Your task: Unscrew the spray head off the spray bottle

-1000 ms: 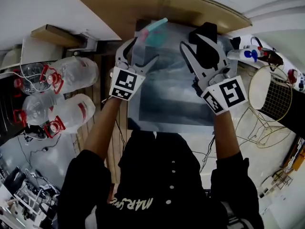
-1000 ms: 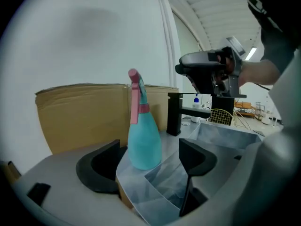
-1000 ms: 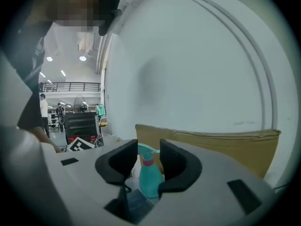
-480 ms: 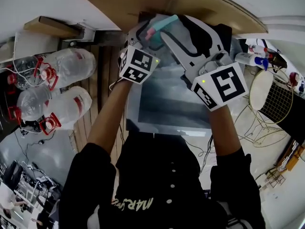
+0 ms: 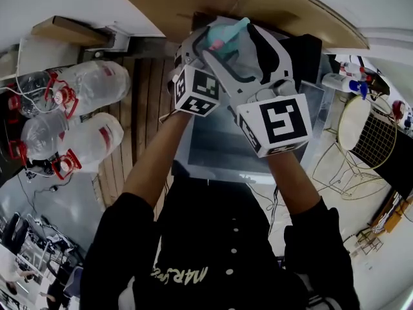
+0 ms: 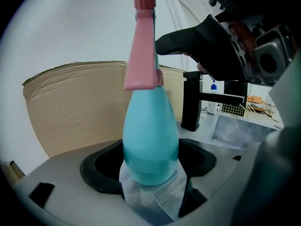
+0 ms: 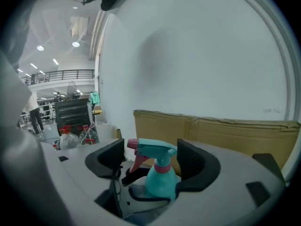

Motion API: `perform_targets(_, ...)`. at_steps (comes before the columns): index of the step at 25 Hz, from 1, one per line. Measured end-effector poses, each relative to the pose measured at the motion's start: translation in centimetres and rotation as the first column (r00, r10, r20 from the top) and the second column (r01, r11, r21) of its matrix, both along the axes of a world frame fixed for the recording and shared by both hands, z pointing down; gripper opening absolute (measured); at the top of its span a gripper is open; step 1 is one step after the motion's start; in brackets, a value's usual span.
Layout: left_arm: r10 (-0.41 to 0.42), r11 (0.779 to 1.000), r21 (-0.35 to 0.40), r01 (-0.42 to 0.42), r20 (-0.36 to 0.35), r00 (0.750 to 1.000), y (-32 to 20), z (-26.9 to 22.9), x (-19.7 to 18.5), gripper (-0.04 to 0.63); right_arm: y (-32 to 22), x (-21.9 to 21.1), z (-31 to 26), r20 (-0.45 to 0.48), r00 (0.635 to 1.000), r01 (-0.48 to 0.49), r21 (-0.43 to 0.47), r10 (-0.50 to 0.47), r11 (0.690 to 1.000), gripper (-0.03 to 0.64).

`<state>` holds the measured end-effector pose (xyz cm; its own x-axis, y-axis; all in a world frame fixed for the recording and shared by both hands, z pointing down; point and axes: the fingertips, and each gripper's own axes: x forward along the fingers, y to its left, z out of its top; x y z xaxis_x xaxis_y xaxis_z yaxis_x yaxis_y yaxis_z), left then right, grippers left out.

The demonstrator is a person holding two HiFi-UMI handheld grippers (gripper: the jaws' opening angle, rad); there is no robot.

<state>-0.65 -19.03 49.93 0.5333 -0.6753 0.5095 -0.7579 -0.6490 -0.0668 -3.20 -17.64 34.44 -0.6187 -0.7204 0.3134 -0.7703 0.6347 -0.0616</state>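
Left gripper (image 6: 151, 166): jaws clamped on lower body of spray bottle (image 6: 150, 135), bottle upright, held up in front of cardboard panel (image 6: 70, 107). Body smooth, rounded, likely light thin plastic: probably slippery and dents if squeezed, so keep grip low and firm against twist. Spray head (image 7: 157, 150) stands between jaws of right gripper (image 7: 151, 160); jaws just been opening, now wide apart, pads not pressing. Best hold: pink collar (image 7: 162, 167) under head, stiff; avoid trigger, it pivots.

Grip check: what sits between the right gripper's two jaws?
The spray head of the spray bottle, in the right gripper view; the right gripper has just opened.
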Motion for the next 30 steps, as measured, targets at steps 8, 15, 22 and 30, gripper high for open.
perform_targets(8, -0.059, 0.998, -0.003, 0.059, 0.001, 0.998, -0.1, -0.8, -0.1, 0.379, -1.3, -0.5, 0.6, -0.023, 0.994, -0.102, 0.035, 0.103, 0.994, 0.335)
perform_targets(15, -0.019, 0.999, 0.031, 0.018, 0.032, 0.999, -0.2, -0.6, 0.1, 0.376, -1.5, -0.3, -0.7, -0.057, 0.998, -0.024, 0.128, 0.032, 0.991, 0.281)
perform_targets(22, -0.046, 0.998, 0.034, 0.045, 0.04, 0.998, -0.1, -0.4, 0.0, 0.374, -1.2, -0.3, -0.9, -0.129, 0.992, 0.025, 0.186, -0.001, 0.982, 0.264)
perform_targets(30, -0.09, 0.996, 0.023, 0.09, -0.012, 0.996, -0.1, -0.8, -0.1, 0.374, -1.6, -0.5, 0.3, -0.08, 0.989, -0.12, 0.094, 0.127, 0.988, 0.334)
